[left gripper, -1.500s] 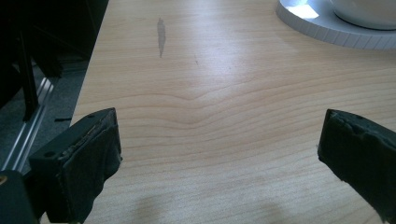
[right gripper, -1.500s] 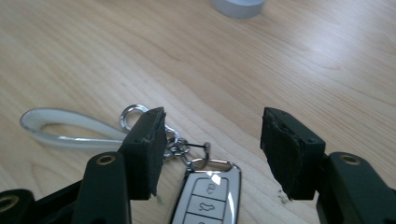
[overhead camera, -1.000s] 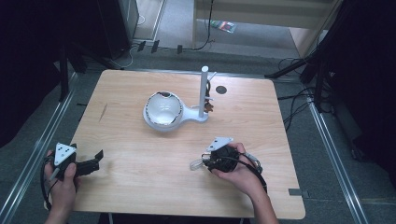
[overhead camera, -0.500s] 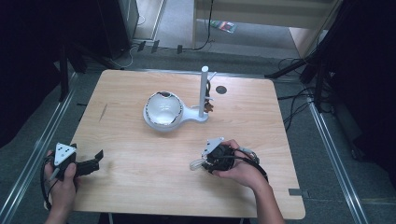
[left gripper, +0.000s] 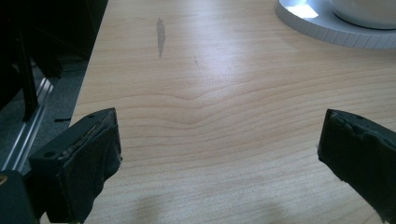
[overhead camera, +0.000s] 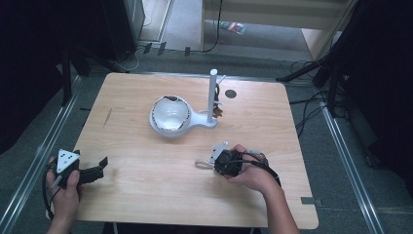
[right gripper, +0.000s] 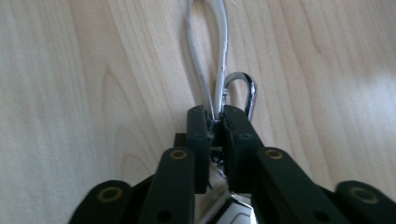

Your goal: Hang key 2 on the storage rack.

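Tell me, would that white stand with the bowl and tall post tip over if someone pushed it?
Probably not from a low push: the white stand's wide round base lies flat on the wooden table, so it would likely slide. A push high on its tall thin post might tip it. It looks like light plastic.

Pale wood-grain table (overhead camera: 146, 180), white bowl (overhead camera: 170, 113)

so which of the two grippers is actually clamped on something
The right gripper: its jaws are pinched shut on a shiny metal clip lying on the table. The left gripper has its jaws spread wide over bare wood.
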Tool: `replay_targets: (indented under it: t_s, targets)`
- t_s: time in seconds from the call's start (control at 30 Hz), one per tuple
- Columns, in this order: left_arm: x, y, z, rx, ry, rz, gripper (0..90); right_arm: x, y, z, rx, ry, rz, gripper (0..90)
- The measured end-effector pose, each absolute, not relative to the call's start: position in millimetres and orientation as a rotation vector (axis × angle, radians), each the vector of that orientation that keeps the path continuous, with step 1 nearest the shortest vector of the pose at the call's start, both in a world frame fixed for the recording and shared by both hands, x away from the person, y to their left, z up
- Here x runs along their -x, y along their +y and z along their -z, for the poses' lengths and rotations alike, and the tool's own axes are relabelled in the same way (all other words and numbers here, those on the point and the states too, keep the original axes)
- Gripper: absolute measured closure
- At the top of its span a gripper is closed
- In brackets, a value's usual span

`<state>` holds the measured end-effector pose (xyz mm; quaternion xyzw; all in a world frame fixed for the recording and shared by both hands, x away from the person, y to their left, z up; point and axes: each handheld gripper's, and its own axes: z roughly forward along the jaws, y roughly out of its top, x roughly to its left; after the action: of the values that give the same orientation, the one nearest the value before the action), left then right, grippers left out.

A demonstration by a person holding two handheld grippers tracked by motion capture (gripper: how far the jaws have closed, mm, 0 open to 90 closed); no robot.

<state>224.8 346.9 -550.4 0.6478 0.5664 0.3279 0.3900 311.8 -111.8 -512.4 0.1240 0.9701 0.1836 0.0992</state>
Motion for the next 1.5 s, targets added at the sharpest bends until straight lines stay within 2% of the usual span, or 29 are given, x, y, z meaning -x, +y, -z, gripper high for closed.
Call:
replay_targets:
  t_s: [0.33,1.03,1.5]
  targets:
    - [-225,347,550,-1.647,1.44,-0.833,0.0,-307,-124,509,-0.49,2.732,-0.729,83.8]
    - [-225,347,550,-1.646,1.441,-0.831,0.0,-314,-151,466,-0.797,2.201,-1.173,83.9]
    - [-225,347,550,-1.647,1.439,-0.831,0.0,-329,-146,461,-0.941,1.983,-1.25,83.9]
